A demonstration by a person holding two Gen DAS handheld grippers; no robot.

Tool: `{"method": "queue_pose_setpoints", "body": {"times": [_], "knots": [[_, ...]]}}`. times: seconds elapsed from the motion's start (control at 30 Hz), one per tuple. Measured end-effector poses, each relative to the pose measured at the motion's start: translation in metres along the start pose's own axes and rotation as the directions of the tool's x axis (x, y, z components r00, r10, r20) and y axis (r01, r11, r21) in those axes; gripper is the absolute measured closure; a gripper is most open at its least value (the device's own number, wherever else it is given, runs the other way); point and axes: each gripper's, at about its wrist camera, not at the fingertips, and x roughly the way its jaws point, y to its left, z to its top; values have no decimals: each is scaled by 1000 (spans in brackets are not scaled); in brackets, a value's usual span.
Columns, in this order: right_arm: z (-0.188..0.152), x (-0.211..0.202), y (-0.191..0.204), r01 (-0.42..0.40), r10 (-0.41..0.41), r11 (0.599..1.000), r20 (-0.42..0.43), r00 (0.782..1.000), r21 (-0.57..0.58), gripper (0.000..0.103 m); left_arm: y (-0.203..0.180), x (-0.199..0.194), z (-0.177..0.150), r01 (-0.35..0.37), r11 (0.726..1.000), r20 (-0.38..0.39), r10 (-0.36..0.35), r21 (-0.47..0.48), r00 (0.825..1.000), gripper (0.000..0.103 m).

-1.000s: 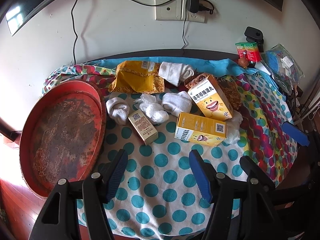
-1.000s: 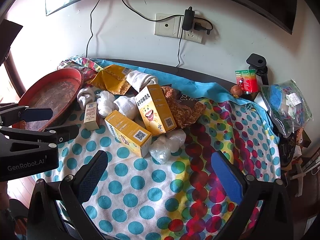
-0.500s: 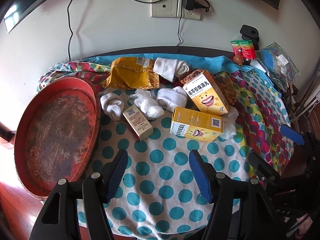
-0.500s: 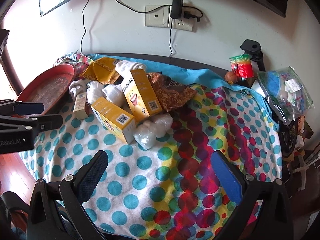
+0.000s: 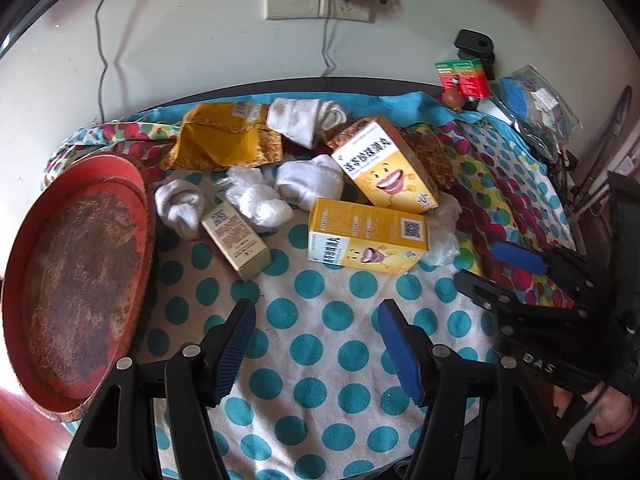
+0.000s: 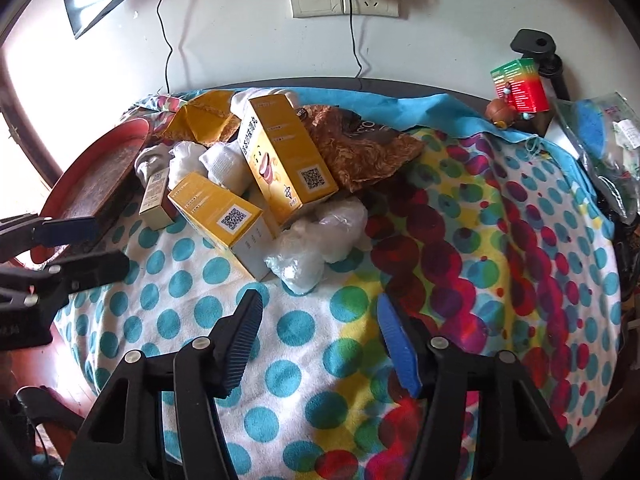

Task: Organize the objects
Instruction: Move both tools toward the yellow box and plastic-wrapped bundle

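A jumble of things sits in the upper middle of the left wrist view, on a bench draped in a white cloth with teal polka dots (image 5: 320,320). Two yellow cardboard medicine boxes with a cartoon smiling mouth dominate: one lying flat (image 5: 366,240) with a QR code on its top face, the other tilted (image 5: 386,166), propped against a brown patterned foil pouch (image 5: 428,152) behind it. Left of them lies a small beige carton (image 5: 236,242) with a QR code on its end, touching a rolled grey-white sock (image 5: 180,202) and a crumpled clear plastic bag of white material (image 5: 256,200). Another white rolled sock (image 5: 310,182) lies between that bag and the tilted box, and a third sock (image 5: 306,118) lies further back beside a flat mustard-yellow foil packet (image 5: 224,140). A round red tray with a worn, rusty brown floor (image 5: 136,184) fills the left of the frame, its rim near the grey-white sock.

The left gripper (image 5: 316,344) hangs over bare cloth at the bottom centre, fingers spread apart and grasping nothing. In the right wrist view the right gripper (image 6: 320,340) is likewise released, fingers apart over the cloth, just short of a second clear plastic bag (image 6: 316,240) lying against the flat box.
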Motion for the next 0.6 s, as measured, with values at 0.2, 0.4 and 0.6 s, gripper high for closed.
{"method": "queue_pose_setpoints", "body": {"times": [0.2,0.4,0.6], "knots": [[11,16,-1,-24,24,1000,-4,1000,14,47,-2,8,3,77,997,-14,-77,10,997,38],[18,33,0,-45,45,999,-4,999,10,68,-9,14,7,100,994,-19,-100,46,995,38],[15,37,3,-58,59,998,20,998,-20,81,-10,27,13,108,994,-76,-109,-10,991,38]]}}
